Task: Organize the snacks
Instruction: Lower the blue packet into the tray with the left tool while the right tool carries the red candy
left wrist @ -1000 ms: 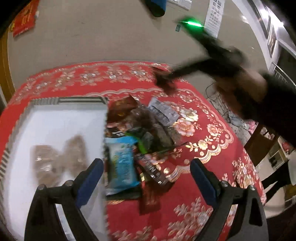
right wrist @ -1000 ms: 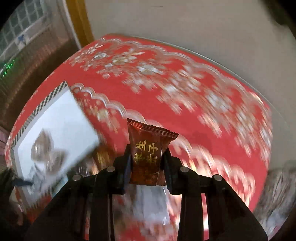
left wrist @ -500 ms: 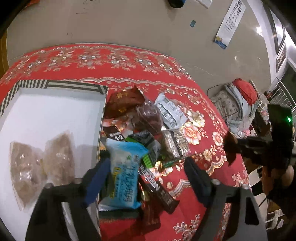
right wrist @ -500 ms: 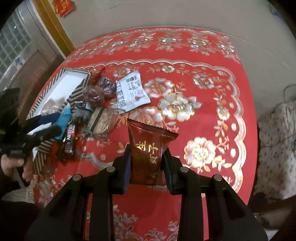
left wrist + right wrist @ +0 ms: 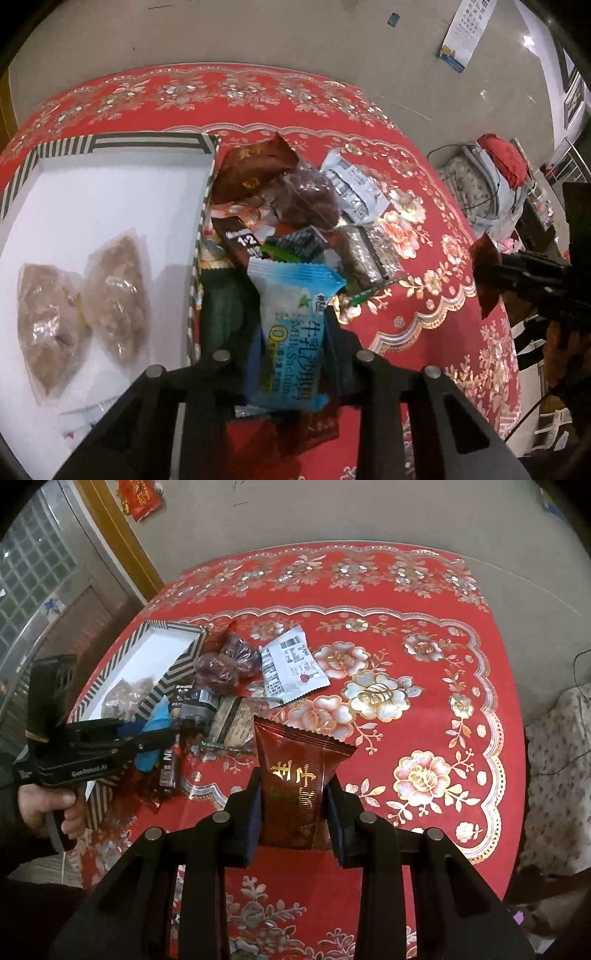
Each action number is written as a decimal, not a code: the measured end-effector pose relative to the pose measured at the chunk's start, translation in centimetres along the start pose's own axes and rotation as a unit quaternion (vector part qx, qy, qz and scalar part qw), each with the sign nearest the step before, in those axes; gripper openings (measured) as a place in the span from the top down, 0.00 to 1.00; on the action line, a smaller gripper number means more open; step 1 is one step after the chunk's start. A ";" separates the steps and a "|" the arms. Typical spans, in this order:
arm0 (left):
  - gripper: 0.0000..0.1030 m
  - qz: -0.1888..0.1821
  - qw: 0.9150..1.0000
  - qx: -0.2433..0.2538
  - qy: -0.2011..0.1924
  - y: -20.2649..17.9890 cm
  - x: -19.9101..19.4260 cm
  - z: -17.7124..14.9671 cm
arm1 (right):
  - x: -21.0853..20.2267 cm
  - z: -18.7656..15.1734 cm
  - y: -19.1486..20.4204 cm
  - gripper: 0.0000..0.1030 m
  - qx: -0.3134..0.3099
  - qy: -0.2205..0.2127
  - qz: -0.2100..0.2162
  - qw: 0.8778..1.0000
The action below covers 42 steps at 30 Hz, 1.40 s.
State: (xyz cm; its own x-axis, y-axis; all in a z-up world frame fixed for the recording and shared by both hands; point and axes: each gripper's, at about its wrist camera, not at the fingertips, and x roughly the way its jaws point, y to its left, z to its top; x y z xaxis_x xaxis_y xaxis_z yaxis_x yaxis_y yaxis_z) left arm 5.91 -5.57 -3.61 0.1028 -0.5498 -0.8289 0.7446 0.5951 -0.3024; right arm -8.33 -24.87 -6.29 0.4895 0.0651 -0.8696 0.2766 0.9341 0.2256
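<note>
Closing in over the last second, the left hand-held gripper (image 5: 290,343) now has its jaws pressed on the blue milk snack packet (image 5: 291,325), which lies at the near end of the snack pile just beside the striped box (image 5: 110,142) on the red-clothed surface (image 5: 424,635). Two brown wrapped snacks (image 5: 81,306) lie inside the box. Meanwhile, the right hand-held gripper (image 5: 291,823) is clenched on a dark red packet (image 5: 299,775), held above the cloth, apart from the pile.
</note>
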 end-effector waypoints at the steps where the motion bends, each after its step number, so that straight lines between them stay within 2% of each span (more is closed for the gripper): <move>1: 0.70 -0.002 1.000 -0.002 -0.005 -0.1 -0.3 -0.1 | -0.1 0.0 0.1 0.71 0.000 -0.001 -0.001 1.000; 9: 0.70 -0.008 0.998 -0.002 -0.057 -2.2 -5.4 -0.3 | -1.1 0.8 0.7 0.71 0.024 -0.028 0.060 0.998; 12: 0.70 -0.001 0.996 -0.005 -0.085 -1.6 -7.8 -0.3 | -0.9 1.5 2.1 0.71 0.008 -0.025 0.062 0.998; 15: 0.70 0.015 0.994 -0.025 -0.107 0.5 -10.0 -0.7 | -0.4 2.7 4.3 0.71 -0.019 -0.020 0.064 0.998; 18: 0.70 0.047 0.990 -0.052 -0.119 3.6 -11.6 -1.7 | 0.4 4.0 6.8 0.71 -0.045 -0.016 0.069 0.997; 23: 0.70 0.095 0.982 -0.107 -0.121 9.3 -13.1 -3.8 | 2.8 6.8 12.4 0.71 -0.089 -0.004 0.078 0.993; 27: 0.70 0.126 0.980 -0.105 -0.108 11.5 -12.7 -4.6 | 6.0 9.0 16.9 0.71 -0.122 0.016 0.084 0.989; 30: 0.70 0.148 0.979 -0.102 -0.100 12.0 -11.7 -4.7 | 9.1 10.8 20.0 0.71 -0.143 0.039 0.071 0.986; 34: 0.70 0.172 0.976 -0.087 -0.097 12.3 -11.3 -4.5 | 12.9 12.8 22.9 0.71 -0.178 0.057 0.027 0.982; 38: 0.70 0.179 0.977 -0.073 -0.086 12.8 -10.6 -4.1 | 15.1 14.2 24.2 0.71 -0.206 0.071 -0.025 0.976; 42: 0.70 0.181 0.977 -0.071 -0.082 13.3 -10.2 -3.9 | 17.3 14.8 24.8 0.71 -0.219 0.093 -0.054 0.970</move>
State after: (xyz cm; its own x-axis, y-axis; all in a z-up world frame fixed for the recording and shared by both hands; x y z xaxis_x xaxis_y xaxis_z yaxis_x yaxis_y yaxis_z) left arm 12.15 10.24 -1.01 0.4556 -0.3669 -0.8111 0.5412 0.8375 -0.0748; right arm 19.21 -5.80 -9.21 0.3078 -0.0172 -0.9513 -0.0801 0.9958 -0.0440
